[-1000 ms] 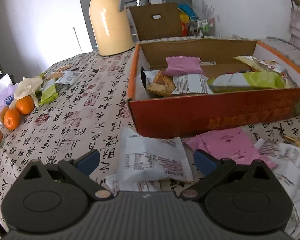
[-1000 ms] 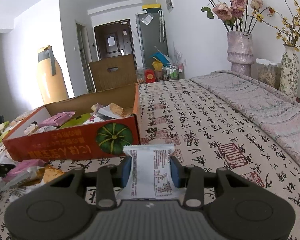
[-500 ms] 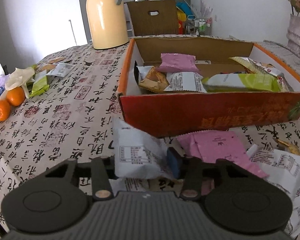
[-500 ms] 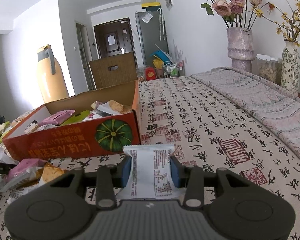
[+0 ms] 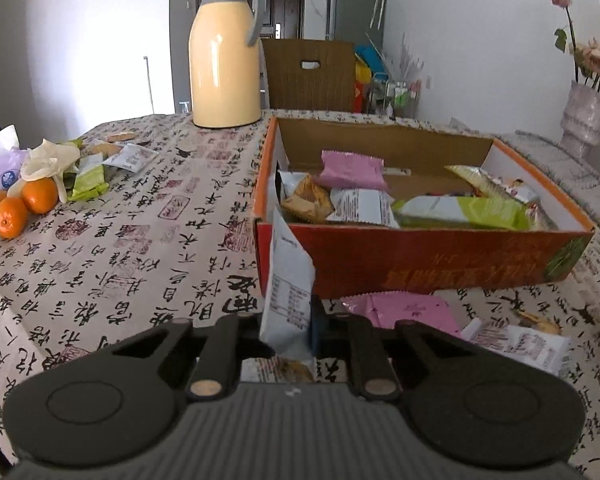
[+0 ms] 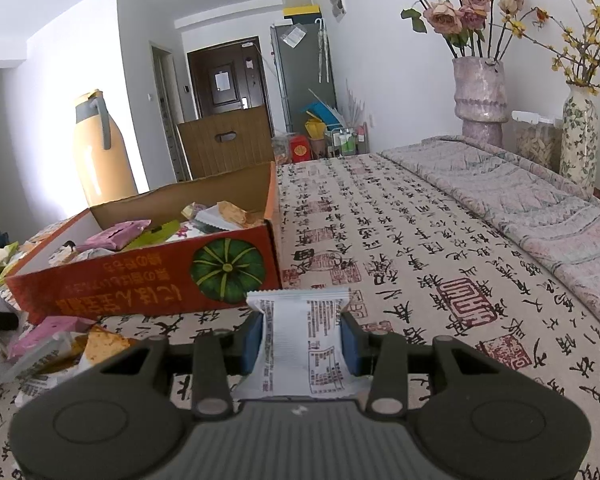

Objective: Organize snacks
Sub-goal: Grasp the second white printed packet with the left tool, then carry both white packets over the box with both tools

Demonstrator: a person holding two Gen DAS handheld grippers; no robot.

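A: What differs from 1 second back?
B: Left gripper (image 5: 290, 326) was wide open over a flat white packet (image 5: 288, 280) on the table (image 5: 140, 240); its jaws have just been closing, now clamped on that packet, which stands on edge, lifted in front of the orange box (image 5: 420, 264).
A: Right side?
B: Unchanged. Right gripper (image 6: 302, 344) tilts slightly downward, low above the tablecloth, gripping a second white packet (image 6: 300, 340) beside the box's pumpkin end.
A: Loose stuff?
B: Pink packet (image 5: 404, 312) and other wrappers lie on the cloth by the box; several snacks already inside.
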